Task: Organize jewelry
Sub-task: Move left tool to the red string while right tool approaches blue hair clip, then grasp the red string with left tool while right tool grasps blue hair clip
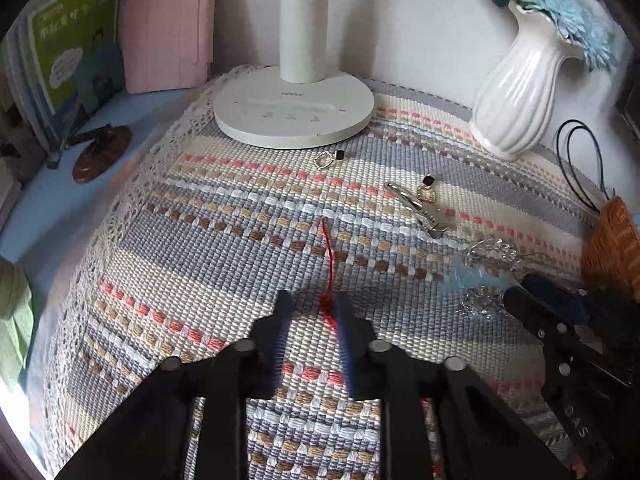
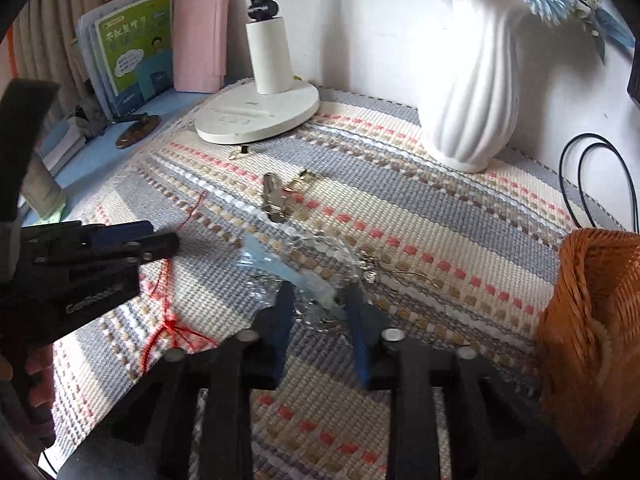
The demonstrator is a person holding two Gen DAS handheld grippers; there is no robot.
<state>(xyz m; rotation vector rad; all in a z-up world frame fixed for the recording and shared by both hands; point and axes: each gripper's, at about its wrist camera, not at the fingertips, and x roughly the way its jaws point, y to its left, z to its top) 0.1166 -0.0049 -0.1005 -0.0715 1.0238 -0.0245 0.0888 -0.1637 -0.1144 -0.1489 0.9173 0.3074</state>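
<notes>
Left claw (image 1: 310, 312) narrowed on the red cord (image 1: 328, 256), which ran lengthwise toward the lamp base (image 1: 294, 116); right claw (image 2: 318, 304) pinched the blue-tasselled crystal bracelet (image 2: 296, 276), basket (image 2: 580, 304) nearer it

The black two-finger left gripper (image 1: 312, 300) points steeply down, its blue-padded fingers (image 1: 345, 320) apart in its own view. The black right gripper (image 2: 320, 296) slants down likewise (motion blur hides any grip), fingers parted.
</notes>
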